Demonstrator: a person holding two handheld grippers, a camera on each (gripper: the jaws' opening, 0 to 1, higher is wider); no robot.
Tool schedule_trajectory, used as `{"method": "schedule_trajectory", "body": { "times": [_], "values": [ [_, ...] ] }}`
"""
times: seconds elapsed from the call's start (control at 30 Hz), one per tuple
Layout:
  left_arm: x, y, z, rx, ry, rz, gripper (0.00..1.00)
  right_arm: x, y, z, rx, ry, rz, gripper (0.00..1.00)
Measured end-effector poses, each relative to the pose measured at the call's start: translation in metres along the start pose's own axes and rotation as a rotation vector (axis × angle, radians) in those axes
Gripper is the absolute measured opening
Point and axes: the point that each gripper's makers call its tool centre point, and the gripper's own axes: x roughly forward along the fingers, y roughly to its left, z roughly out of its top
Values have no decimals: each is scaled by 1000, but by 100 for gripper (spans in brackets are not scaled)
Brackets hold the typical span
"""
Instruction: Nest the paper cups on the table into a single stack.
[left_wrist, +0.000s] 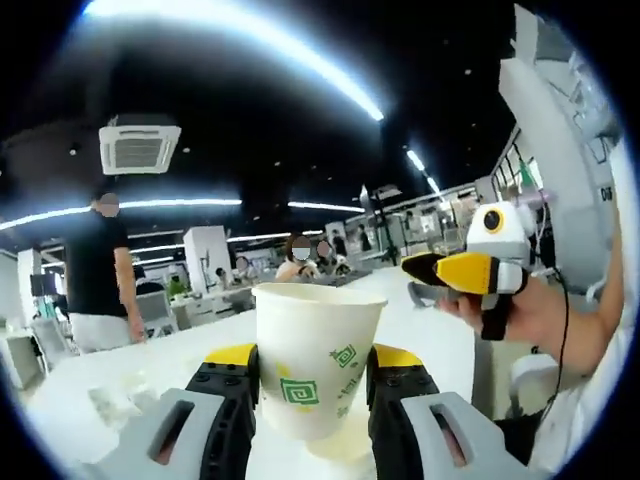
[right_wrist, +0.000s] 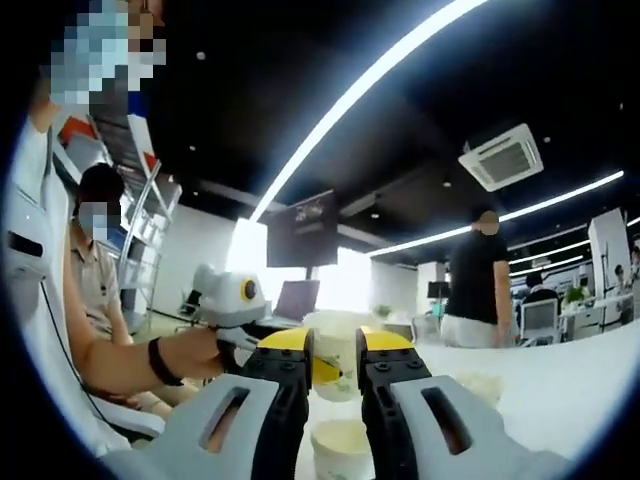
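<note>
Paper cup (left_wrist: 316, 355) between left tool (left_wrist: 313, 372) jaws

paper cup (left_wrist: 315, 355): white, green print | upright | second cup (right_wrist: 340, 445) on table

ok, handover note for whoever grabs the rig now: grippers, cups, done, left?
Left gripper: shut on a white paper cup with green square prints, held upright above the white table.
Right gripper: jaws close together with a narrow gap, nothing visibly held; whether fully shut is unclear. It hovers above the table.
Cups: another white paper cup stands open-mouthed on the table below the right gripper; crumpled paper lies nearby.
Done: one cup picked up.
Left: nest the held cup with the standing one.
</note>
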Motion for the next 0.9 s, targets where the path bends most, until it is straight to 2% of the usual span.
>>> {"method": "schedule_trajectory", "body": {
  "times": [0.17,0.23,0.57,0.9],
  "values": [
    [1,-2,1,-165,-49,-31,45,-9,-4,-10,35,-5,-22,18],
    [1,-3,-2,-205,-59,-38,45,-13,-5,-17,61,-5,-29,18],
    [12,-13,-22,-244,-78,-50,46,-31,-10,-27,80,4,-72,17],
    [21,-17,-44,-239,-36,-48,46,-41,-10,-39,84,29,-89,17]
  ]
}}
